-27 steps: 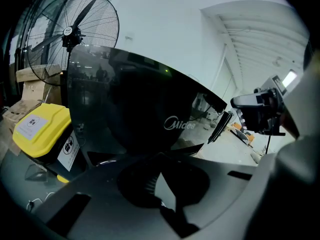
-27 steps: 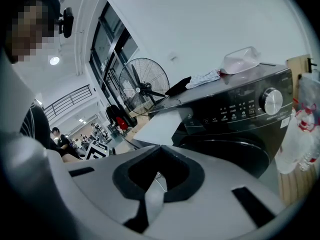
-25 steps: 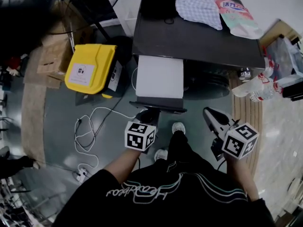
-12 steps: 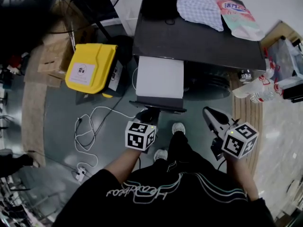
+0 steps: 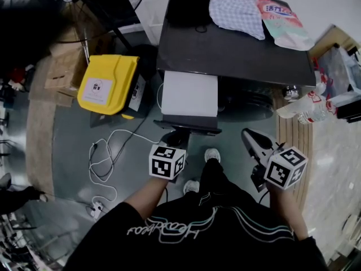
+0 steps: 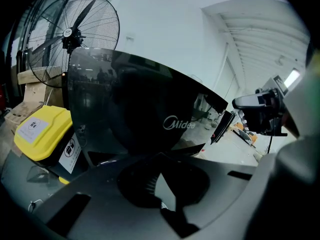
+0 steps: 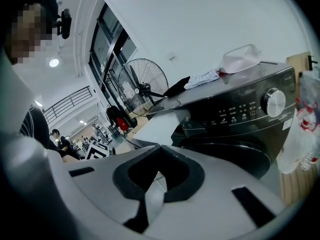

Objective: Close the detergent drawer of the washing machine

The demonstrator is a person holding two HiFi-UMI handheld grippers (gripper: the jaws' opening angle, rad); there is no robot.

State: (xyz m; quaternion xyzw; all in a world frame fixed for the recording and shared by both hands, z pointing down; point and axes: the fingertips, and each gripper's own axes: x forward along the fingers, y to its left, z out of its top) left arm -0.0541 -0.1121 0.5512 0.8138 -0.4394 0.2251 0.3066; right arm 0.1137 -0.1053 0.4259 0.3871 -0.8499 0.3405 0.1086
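The dark washing machine (image 5: 237, 49) stands ahead, its detergent drawer (image 5: 189, 97) pulled far out, white on top. My left gripper (image 5: 176, 138) is at the drawer's dark front panel (image 6: 145, 109), which bears a Midea logo and fills the left gripper view; its jaws (image 6: 161, 156) look shut with nothing in them. Whether they touch the panel I cannot tell. My right gripper (image 5: 252, 143) hangs shut and empty right of the drawer, in front of the round door (image 7: 235, 151). From that gripper (image 7: 159, 150) I see the drawer (image 7: 155, 126) and control dial (image 7: 274, 103).
A yellow case (image 5: 108, 82) stands left of the machine, with a white cable (image 5: 107, 157) on the floor. A black garment (image 5: 189, 1), a checked cloth (image 5: 236, 10) and a detergent bag (image 5: 282, 18) lie on top. Plastic bottles (image 5: 307, 103) at right. A fan (image 6: 75, 34) behind.
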